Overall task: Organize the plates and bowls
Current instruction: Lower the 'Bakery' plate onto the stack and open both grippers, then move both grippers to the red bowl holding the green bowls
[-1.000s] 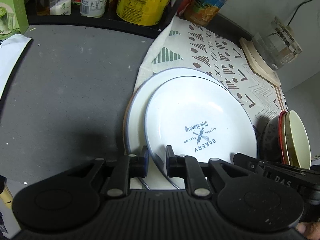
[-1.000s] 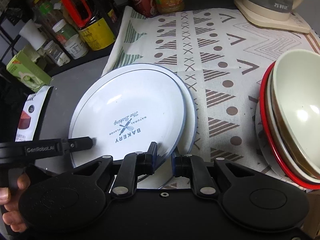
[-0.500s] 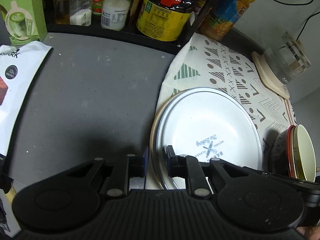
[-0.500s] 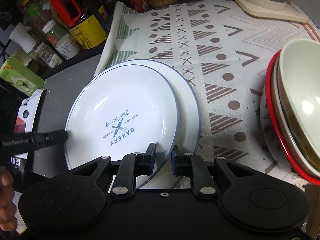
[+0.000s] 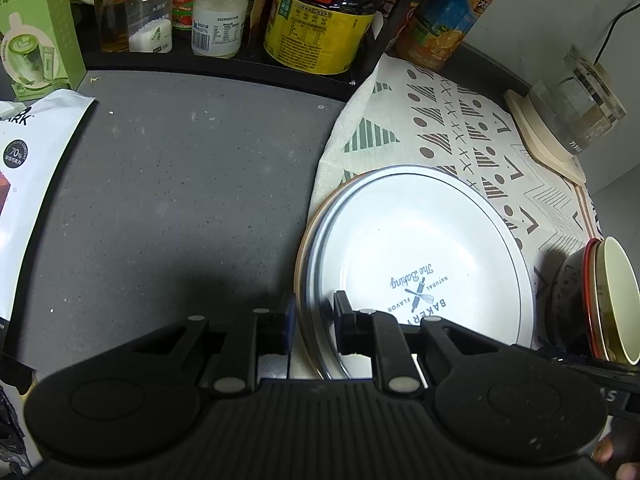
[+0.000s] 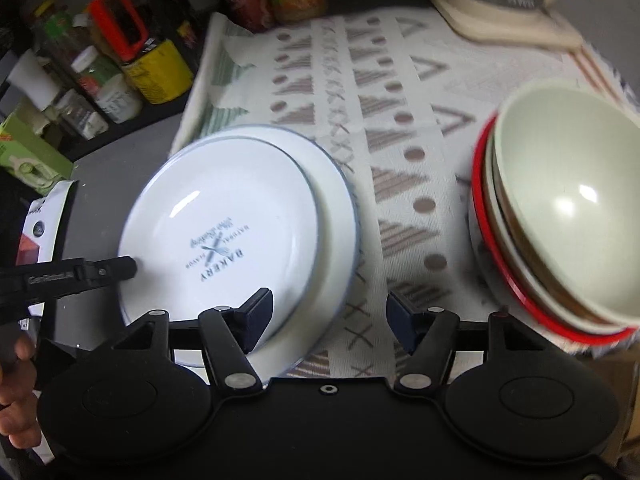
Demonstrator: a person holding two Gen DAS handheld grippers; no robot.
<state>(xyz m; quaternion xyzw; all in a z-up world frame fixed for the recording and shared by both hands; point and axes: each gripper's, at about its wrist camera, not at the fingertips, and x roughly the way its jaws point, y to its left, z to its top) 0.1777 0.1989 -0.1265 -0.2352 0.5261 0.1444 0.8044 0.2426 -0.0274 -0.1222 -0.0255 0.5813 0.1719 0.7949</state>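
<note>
A white plate printed BAKERY (image 5: 420, 256) (image 6: 224, 224) lies on a larger white plate (image 6: 340, 216) at the patterned cloth's left edge. My left gripper (image 5: 314, 320) is shut on the top plate's near-left rim, and in the right wrist view its tip (image 6: 120, 268) meets that rim. My right gripper (image 6: 330, 318) hovers over the plates' near edge with its jaws opening. The plate edges lie between its pads untouched. A stack of bowls (image 6: 560, 220) (image 5: 612, 300), cream on top with a red rim below, stands to the right.
Bottles and jars (image 5: 320, 28) line a dark shelf at the back. Beside a green carton (image 5: 32, 28) on the left, a white bag (image 5: 28, 184) lies on the grey counter (image 5: 168, 200). A glass kettle (image 5: 580, 112) stands on a cream base at back right.
The right jaws have sprung apart and let go of the BAKERY plate's rim. The plate now sits lower and more centred on the larger plate. The left gripper still holds its rim.
</note>
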